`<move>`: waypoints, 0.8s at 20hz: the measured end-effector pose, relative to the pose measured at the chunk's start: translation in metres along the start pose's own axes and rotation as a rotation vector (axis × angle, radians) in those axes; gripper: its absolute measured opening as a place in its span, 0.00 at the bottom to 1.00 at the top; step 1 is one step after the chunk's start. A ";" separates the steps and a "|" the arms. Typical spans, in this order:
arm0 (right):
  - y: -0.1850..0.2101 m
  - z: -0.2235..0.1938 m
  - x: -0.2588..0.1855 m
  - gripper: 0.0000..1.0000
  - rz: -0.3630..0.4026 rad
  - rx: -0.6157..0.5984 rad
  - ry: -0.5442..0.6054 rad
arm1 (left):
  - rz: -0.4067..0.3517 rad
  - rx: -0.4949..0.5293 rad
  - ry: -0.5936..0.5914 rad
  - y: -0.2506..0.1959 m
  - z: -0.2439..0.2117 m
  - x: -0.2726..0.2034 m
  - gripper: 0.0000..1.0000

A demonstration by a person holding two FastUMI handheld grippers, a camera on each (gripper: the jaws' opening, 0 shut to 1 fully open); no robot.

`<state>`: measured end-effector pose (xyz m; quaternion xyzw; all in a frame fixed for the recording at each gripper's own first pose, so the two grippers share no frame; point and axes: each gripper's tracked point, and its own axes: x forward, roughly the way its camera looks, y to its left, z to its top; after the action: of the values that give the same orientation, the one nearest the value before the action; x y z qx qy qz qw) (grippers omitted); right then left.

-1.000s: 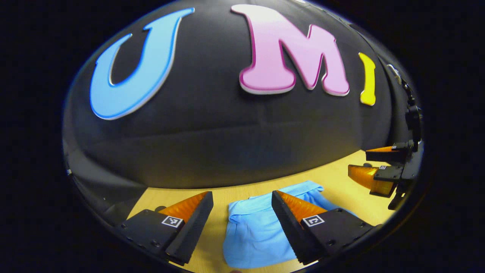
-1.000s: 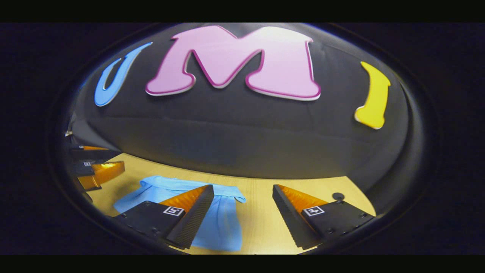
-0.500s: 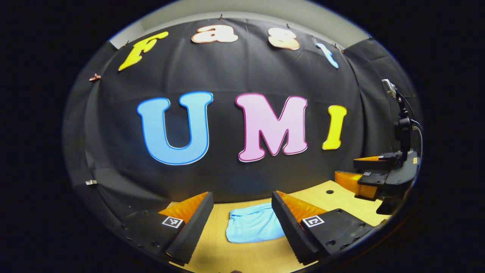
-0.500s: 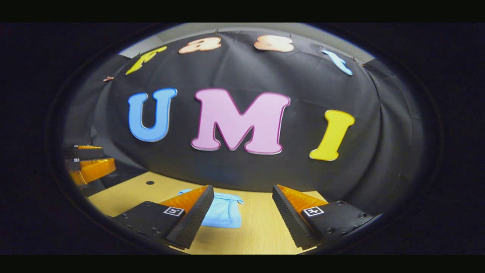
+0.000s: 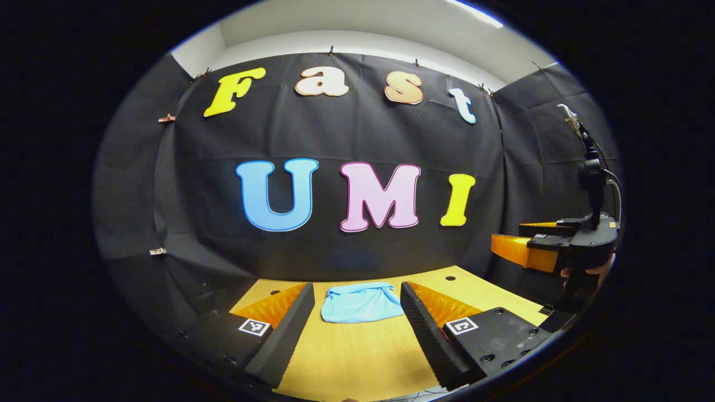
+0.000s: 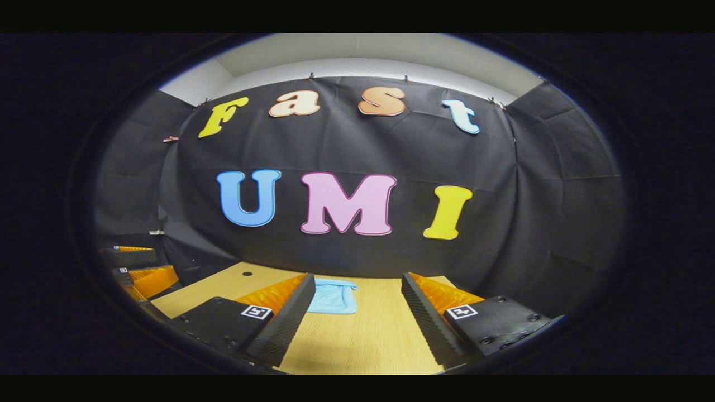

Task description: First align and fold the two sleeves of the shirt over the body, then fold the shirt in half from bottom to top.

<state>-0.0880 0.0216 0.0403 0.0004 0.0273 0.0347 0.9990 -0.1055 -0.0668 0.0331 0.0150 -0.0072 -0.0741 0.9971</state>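
Both grippers have pulled well back from the shirt over the last second, and it now sits small and far off where a moment ago it spread wide under the fingers. Left gripper [image 5: 357, 304] at the bottom centre of the left gripper view, jaws standing wide apart, nothing between them but bare table [image 5: 357, 357]. Blue shirt [image 5: 360, 301] lies just below the middle of that frame, a compact folded bundle flat on the wood, close to the foot of the black cloth wall [image 5: 346, 139] and well apart from the fingertips. Over at the right edge of the same view, the right gripper [image 5: 516, 240] hangs above the table's right side, a hand [image 5: 586, 272] just visible behind it, its fingers parted with a gap showing.

Switching to the right gripper view: right gripper [image 6: 357, 296] at the bottom centre, spread open and empty. Shirt [image 6: 333, 297] peeks out beside its left finger, lower centre of the frame, resting on the table [image 6: 357, 340] far ahead. Left gripper [image 6: 148, 262] shows at the lower left edge, fingers apart, clear of the cloth
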 end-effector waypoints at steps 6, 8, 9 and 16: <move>0.019 -0.023 -0.053 0.97 0.028 0.046 0.034 | 0.024 0.008 -0.043 -0.005 -0.003 -0.053 0.98; 0.033 -0.029 -0.057 0.97 0.062 0.054 0.054 | 0.025 0.008 -0.041 -0.007 -0.006 -0.058 0.98; 0.038 -0.028 -0.057 0.97 0.076 0.047 0.057 | 0.030 0.010 -0.039 -0.006 -0.006 -0.059 0.99; 0.065 0.000 -0.040 0.97 0.146 0.015 0.031 | 0.081 -0.023 -0.037 0.016 0.004 -0.059 0.98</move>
<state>-0.1322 0.0833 0.0428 0.0093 0.0432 0.1075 0.9932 -0.1620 -0.0425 0.0368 0.0017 -0.0253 -0.0341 0.9991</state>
